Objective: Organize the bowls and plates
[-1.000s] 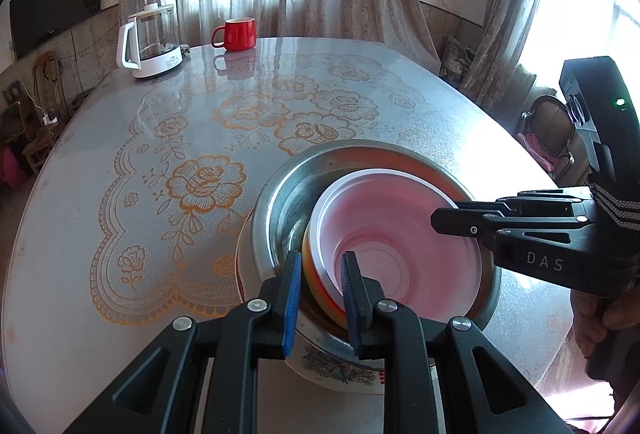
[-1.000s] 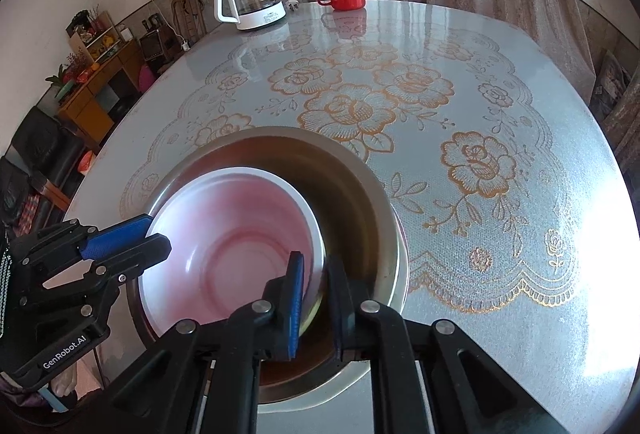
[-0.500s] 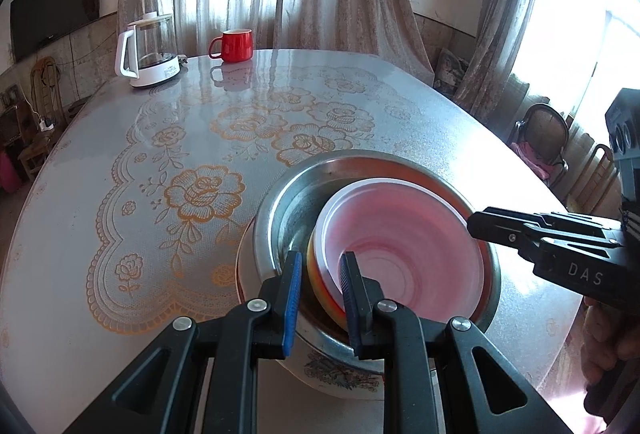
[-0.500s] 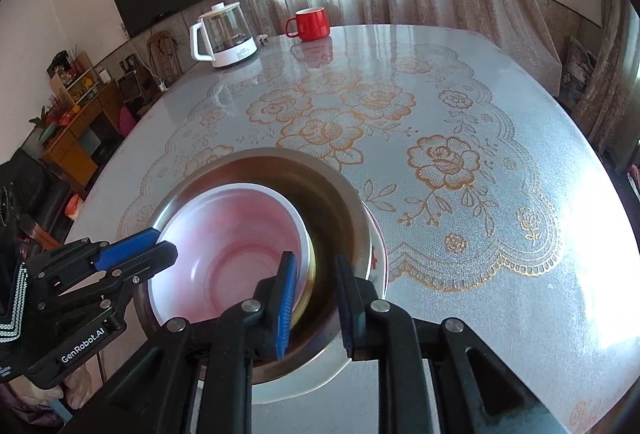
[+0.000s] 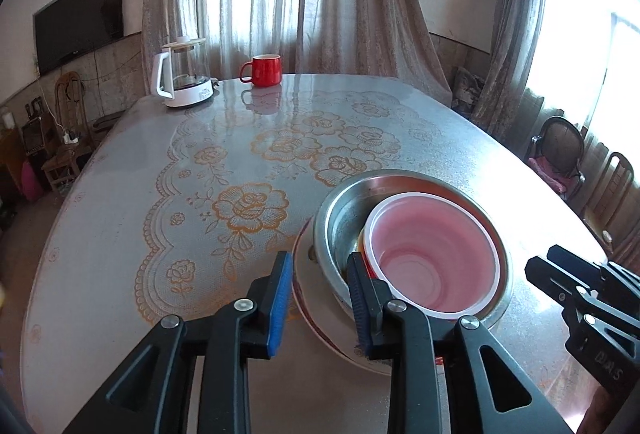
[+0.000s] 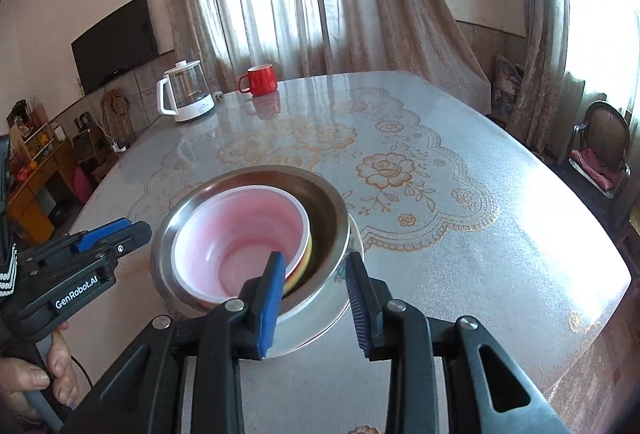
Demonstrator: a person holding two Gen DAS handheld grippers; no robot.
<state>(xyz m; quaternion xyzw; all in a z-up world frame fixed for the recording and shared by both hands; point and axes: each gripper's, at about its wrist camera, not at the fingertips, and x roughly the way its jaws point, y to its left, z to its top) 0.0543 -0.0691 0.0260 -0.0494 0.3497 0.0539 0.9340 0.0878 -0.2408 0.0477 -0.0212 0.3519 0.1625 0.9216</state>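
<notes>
Left wrist view: left gripper (image 5: pixel 318 300) and right gripper (image 6: pixel 314 300) have just been opening, both released, nothing gripped; bowl stack (image 5: pixel 434 254) at four o'clock looks finished. Next, withdraw clear.

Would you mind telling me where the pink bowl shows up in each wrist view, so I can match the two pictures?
Left wrist view: the pink bowl sits lower right, nested in the steel bowl.
Right wrist view: the pink bowl sits left of centre, low, in the steel bowl.
Shared landmark: the red mug at the table's far edge.
</notes>
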